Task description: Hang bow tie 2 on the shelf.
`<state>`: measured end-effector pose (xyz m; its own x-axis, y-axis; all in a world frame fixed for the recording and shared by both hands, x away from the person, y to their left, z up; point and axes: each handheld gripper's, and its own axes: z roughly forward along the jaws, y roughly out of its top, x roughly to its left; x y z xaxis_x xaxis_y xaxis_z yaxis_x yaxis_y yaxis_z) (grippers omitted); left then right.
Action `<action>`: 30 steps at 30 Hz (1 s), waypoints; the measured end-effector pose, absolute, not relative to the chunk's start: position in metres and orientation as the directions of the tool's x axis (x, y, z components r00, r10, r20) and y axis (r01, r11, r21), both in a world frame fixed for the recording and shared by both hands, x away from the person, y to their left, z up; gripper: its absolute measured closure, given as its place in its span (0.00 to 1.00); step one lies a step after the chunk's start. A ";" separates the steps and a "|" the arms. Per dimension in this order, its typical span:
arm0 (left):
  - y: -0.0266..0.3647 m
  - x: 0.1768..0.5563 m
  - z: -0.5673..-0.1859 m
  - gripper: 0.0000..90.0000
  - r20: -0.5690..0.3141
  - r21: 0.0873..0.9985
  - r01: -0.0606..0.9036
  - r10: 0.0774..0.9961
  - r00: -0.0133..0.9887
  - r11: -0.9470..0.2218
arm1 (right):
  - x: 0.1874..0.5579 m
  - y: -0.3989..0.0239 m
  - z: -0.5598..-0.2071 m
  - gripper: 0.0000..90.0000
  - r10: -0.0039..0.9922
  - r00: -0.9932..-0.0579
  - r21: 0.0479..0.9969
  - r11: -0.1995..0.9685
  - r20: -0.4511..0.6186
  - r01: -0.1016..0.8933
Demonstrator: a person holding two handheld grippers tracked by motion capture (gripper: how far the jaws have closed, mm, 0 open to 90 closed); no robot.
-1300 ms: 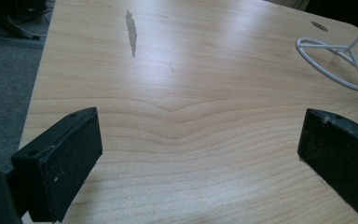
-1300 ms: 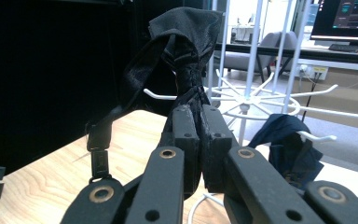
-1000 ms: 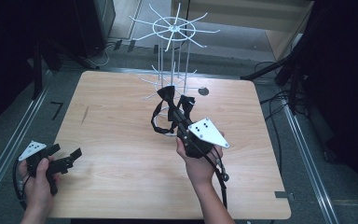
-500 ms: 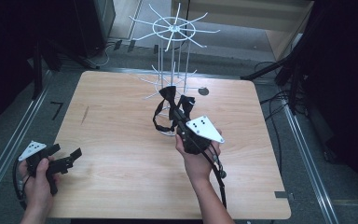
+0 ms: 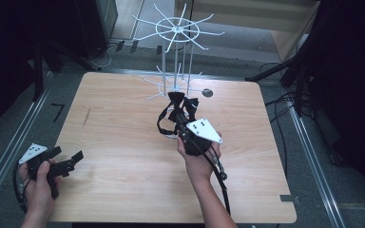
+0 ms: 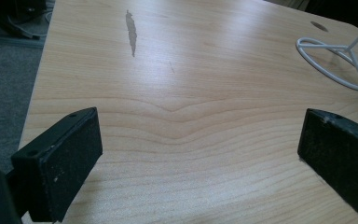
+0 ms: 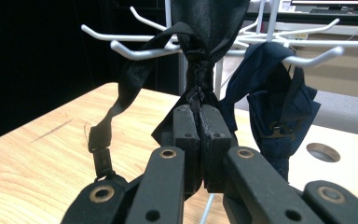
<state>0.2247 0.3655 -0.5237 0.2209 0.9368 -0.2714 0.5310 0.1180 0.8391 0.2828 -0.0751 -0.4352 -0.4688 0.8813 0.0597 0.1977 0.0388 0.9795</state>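
near the middle of the bench (image 5: pixel 123 156), just in front of the white wire rack (image 5: pixel 177 33), the right gripper (image 5: pixel 178 124) is clamping a black bow tie (image 5: pixel 176 101) — its fingers (image 7: pixel 186 135) are pressing together on the knot at the tie's centre, with the fabric rising above them in the right gripper view. the tie's black strap (image 7: pixel 126 88) is hanging down to one side, ending in a small clasp, and part of it is lying over one of the rack's lower white hooks (image 7: pixel 140 49). a second, dark blue bow tie (image 7: pixel 279 93) is hanging from a neighbouring hook just beside the held one. a round hole (image 5: pixel 207 93) is showing in the bench near the rack's base.

at the near left corner of the bench the left gripper (image 5: pixel 69 161) is sitting in the person's hand, well apart from the rack — its fingers (image 6: pixel 60 163) are standing wide with nothing but bare wood between them.
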 end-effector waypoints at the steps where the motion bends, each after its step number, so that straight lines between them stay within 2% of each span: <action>1: 0.365 0.225 -0.524 0.00 -0.273 0.840 0.529 0.937 0.219 0.121 | 0.283 -0.075 -0.436 0.98 0.882 -0.468 0.979 0.039 0.061 0.201; 8: 0.366 0.225 -0.524 0.00 -0.270 0.839 0.532 0.937 0.222 0.116 | 0.286 -0.075 -0.443 0.96 0.881 -0.468 0.974 0.038 0.072 0.222; 22: 0.366 0.225 -0.524 0.00 -0.271 0.839 0.532 0.937 0.221 0.117 | 0.287 -0.088 -0.454 0.68 0.847 -0.509 0.964 -0.015 0.153 0.264; 27: 0.366 0.225 -0.524 0.00 -0.270 0.839 0.532 0.937 0.221 0.116 | 0.285 -0.096 -0.457 0.55 0.832 -0.524 0.958 -0.030 0.182 0.286; 30: 0.365 0.225 -0.524 0.00 -0.271 0.839 0.531 0.937 0.219 0.119 | 0.284 -0.100 -0.459 0.51 0.838 -0.520 0.958 -0.008 0.163 0.287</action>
<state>0.2246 0.3654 -0.5236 0.2193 0.9372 -0.2712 0.5307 0.1187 0.8392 0.2839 -0.1003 -0.4595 -0.5204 0.8383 0.1626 0.2866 -0.0079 0.9580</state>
